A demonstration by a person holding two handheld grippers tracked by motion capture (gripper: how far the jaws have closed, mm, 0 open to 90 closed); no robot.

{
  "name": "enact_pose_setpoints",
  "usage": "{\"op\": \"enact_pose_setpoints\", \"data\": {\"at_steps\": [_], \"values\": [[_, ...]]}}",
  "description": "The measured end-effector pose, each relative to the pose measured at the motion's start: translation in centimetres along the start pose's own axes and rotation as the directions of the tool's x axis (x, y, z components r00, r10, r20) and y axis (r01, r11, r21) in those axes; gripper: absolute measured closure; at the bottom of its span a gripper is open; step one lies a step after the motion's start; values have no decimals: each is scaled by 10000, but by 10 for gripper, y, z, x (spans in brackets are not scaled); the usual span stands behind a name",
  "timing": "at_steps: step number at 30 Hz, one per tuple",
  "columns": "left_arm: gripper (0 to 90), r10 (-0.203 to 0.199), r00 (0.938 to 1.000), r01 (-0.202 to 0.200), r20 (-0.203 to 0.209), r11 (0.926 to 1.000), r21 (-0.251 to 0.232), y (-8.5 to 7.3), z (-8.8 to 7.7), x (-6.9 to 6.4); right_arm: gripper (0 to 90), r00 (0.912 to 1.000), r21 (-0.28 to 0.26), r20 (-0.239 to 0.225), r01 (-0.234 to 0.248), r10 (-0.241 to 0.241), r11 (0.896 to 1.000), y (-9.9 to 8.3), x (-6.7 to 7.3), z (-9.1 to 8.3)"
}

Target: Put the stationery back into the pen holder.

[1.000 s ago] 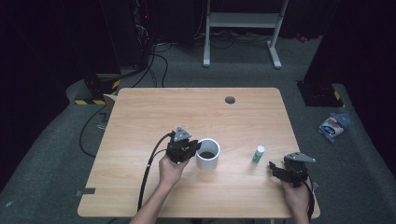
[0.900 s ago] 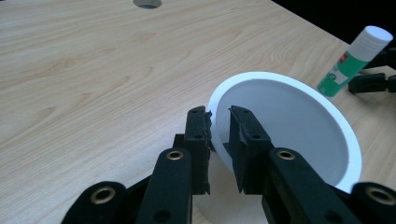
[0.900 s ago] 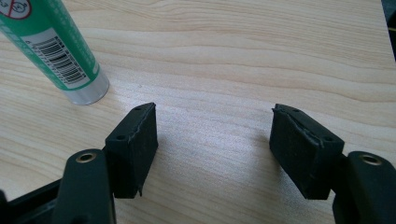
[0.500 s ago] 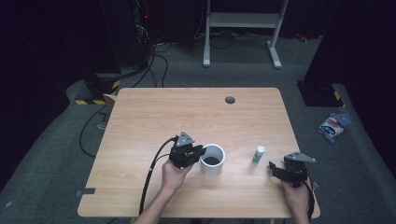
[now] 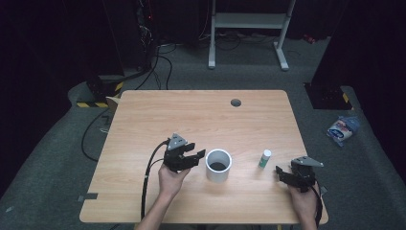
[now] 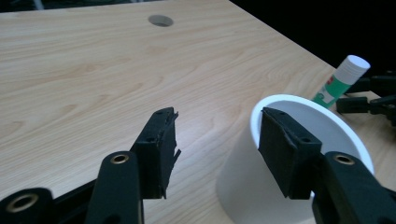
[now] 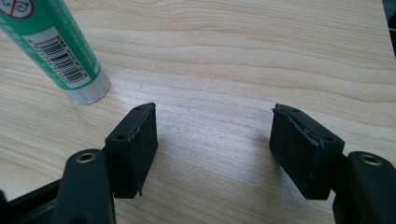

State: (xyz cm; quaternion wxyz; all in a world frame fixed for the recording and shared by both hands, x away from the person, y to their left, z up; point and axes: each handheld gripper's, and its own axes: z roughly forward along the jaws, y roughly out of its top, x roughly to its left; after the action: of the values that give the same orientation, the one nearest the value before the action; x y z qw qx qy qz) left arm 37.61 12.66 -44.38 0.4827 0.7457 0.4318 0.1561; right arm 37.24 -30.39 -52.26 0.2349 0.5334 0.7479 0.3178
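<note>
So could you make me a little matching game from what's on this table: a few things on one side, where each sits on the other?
Things:
1. white cup
2. glue stick
3. left tool
4. round hole

Places:
A. near the table's far edge
B. upright, between cup and right tool
C. open, just left of the cup
D. middle of the table's near half

Pairs: 1-D, 2-B, 3-C, 4-A

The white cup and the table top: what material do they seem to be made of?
The white cup looks like smooth matte plastic, perhaps paper: thin even rim, no shine. The table top looks like wood-grain laminate: pale, flat, with regular grain lines.
</note>
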Motion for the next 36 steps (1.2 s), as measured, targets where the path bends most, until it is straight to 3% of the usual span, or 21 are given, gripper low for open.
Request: {"op": "enact_pose_setpoints", "data": {"at_steps": [5, 15, 24, 36], "values": [[446, -502, 9981, 492, -355, 9984, -288, -5, -9, 11, 323, 10000, 0, 1, 2, -2, 10000, 0, 0, 0], [422, -799, 9902, 751, -1150, 9962, -452, -21, -23, 34, 323, 10000, 2, 1, 1, -1, 10000, 0, 0, 0], [407, -1112, 9716, 1085, -2089, 9938, -245, -37, -38, 62, 323, 10000, 1, 0, 3, -3, 10000, 0, 0, 0], [406, -1562, 9376, 1682, -3107, 9857, 121, -61, -40, 88, 323, 10000, 1, -1, 1, -1, 10000, 0, 0, 0]]}}
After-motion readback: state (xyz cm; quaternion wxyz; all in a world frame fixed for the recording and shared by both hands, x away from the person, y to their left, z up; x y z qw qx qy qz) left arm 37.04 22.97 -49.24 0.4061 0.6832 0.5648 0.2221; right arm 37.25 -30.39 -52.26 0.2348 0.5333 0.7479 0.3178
